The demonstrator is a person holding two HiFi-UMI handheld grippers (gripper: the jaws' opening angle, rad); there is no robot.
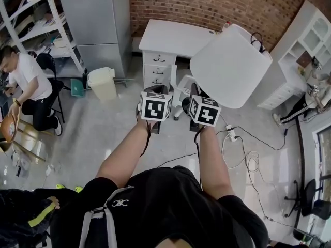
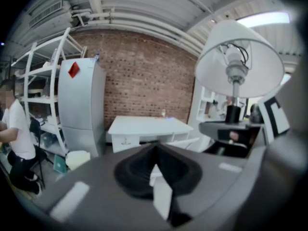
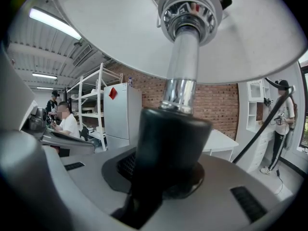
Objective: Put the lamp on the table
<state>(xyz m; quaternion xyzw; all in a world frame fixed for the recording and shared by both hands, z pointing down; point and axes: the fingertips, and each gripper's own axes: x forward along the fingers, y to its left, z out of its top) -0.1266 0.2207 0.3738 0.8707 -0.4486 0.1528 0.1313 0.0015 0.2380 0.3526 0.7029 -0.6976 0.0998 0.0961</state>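
Lamp [image 1: 230, 66] hangs mid-air, right claw [image 3: 163, 174] clamped on its black stem under the shade. Left claw [image 2: 155, 150] is closed and empty. Desk [image 1: 173, 37] stands well ahead by the brick wall. Risks: the top-heavy shade may swing in a one-claw hold, and the black cord [image 3: 260, 134] may snag. No readable writing; shirt logo [image 1: 120, 204] illegible.
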